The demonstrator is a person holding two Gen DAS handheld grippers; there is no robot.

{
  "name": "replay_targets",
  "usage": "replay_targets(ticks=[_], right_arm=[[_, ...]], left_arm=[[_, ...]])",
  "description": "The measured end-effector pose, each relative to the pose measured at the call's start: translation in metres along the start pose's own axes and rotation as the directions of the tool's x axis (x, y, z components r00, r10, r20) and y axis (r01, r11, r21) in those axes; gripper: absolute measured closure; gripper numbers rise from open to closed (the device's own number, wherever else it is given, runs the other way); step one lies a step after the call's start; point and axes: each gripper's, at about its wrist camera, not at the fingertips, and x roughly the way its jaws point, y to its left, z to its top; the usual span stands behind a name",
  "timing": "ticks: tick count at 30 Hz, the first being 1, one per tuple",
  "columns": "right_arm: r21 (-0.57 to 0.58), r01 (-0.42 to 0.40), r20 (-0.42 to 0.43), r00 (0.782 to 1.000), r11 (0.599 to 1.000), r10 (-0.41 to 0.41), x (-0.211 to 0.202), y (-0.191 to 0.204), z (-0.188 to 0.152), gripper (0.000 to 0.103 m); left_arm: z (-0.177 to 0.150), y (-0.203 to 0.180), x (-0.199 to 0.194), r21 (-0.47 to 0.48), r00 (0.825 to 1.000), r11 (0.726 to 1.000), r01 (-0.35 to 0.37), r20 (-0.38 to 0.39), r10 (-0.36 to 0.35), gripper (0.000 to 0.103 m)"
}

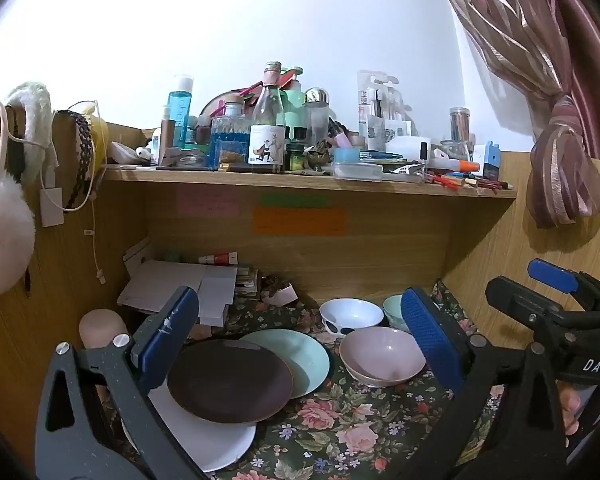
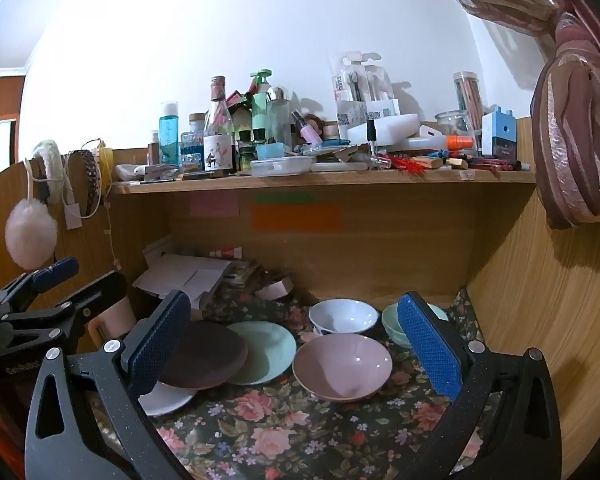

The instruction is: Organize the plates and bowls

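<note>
Plates lie ahead of my left hand-held gripper, bowls ahead of my right hand-held gripper.

Both are open wide, holding nothing. The brown plate overlaps the others by my left inner pad; the pink bowl sits dead ahead of the right, on the bench.

A dark brown plate overlaps a mint green plate and a white plate on a dark tablecloth printed with pink roses. Nearby sit a pale pink bowl, a white bowl with dark spots, and a mint bowl. Blue textured pads line each black tool. A striped mauve curtain hangs above the wood-grain shelf.
</note>
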Motion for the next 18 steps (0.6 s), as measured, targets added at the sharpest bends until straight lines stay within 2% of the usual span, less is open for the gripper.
replay_targets(ticks=[18], right_arm=[[-0.009, 0.001, 0.009, 1.000, 1.000, -0.001, -0.0014, 0.0006, 0.0007, 0.000]], left_arm=[[-0.0001, -0.0011, -0.0064, 0.001, 1.000, 1.000, 0.002, 0.010, -0.002, 0.000]])
